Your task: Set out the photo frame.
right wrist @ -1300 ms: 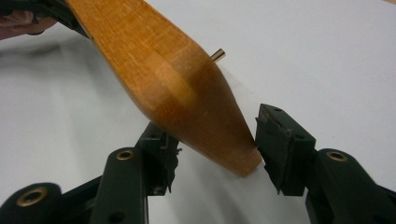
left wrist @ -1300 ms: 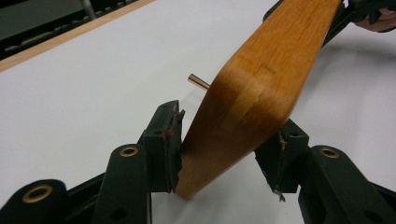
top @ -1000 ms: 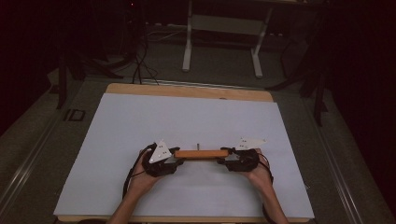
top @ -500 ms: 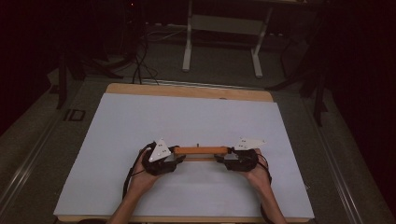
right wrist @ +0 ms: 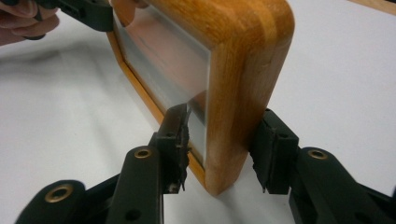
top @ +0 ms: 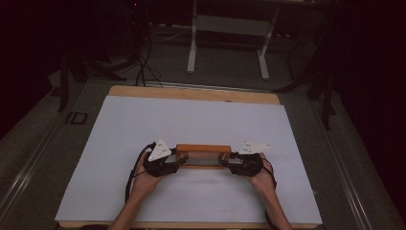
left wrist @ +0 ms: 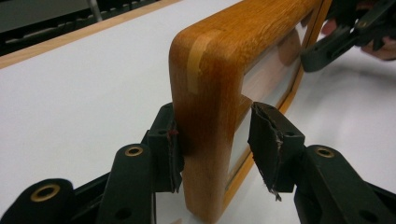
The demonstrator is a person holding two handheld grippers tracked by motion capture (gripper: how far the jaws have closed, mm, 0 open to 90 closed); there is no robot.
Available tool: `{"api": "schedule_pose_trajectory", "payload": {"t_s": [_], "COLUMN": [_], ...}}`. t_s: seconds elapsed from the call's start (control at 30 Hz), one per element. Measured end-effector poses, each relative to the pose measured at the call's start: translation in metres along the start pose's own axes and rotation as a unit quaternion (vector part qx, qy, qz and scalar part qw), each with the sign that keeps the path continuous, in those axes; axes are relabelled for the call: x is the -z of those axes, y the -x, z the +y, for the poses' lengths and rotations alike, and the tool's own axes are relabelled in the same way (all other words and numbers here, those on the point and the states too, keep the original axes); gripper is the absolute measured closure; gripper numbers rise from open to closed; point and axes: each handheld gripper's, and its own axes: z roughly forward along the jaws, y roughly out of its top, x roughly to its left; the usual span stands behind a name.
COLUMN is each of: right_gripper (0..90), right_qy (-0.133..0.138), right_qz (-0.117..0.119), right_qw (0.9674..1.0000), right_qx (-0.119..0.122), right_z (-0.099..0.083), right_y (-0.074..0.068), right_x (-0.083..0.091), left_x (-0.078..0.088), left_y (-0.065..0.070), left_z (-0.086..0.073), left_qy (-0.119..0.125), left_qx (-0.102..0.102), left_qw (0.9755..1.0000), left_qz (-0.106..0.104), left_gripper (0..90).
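A rectangular orange-brown wooden frame with a glass pane [top: 200,156] stands on edge on the white-covered bench [top: 119,139], near its front middle. The left claw [left wrist: 215,144] straddles one end, one pad touching the wood, the other clear of it. The right claw [right wrist: 224,144] has just been closing around the opposite end, both pads now against the frame.

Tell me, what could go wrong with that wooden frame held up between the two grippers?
The frame stands on edge on the table. In the left gripper view, one pad of the left hand-held gripper stands off the wood, so that end could tip. The right hand-held gripper, just closing, presses near the glass and may scuff it.
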Motion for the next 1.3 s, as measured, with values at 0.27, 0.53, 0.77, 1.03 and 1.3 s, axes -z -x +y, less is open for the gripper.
{"api": "schedule_pose_trajectory", "payload": {"t_s": [0.27,0.53,0.77,1.03,1.3], "right_gripper": [60.2,60.7,60.9,61.1,61.3], "right_qy": [0.012,0.026,0.032,0.033,0.038], "right_qz": [0.006,0.009,0.012,0.015,0.019], "right_qw": [0.9999,0.9996,0.9992,0.9987,0.9978], "right_qx": [-0.005,-0.010,-0.019,-0.035,-0.051], "right_z": [0.002,0.007,0.010,0.012,0.012], "right_y": [0.000,-0.001,-0.001,-0.001,0.000], "right_x": [0.004,0.009,0.011,0.011,0.010], "left_x": [0.002,0.005,0.006,0.004,0.003], "left_y": [-0.005,-0.008,-0.012,-0.017,-0.022], "left_z": [0.002,0.006,0.008,0.009,0.008], "left_qy": [0.013,0.020,0.022,0.020,0.022], "left_qx": [0.017,0.031,0.052,0.074,0.100], "left_qw": [0.9997,0.9991,0.9979,0.9962,0.9935], "left_qz": [-0.014,-0.023,-0.033,-0.042,-0.052], "left_gripper": [55.3,55.3,55.0,54.6,54.5]}}
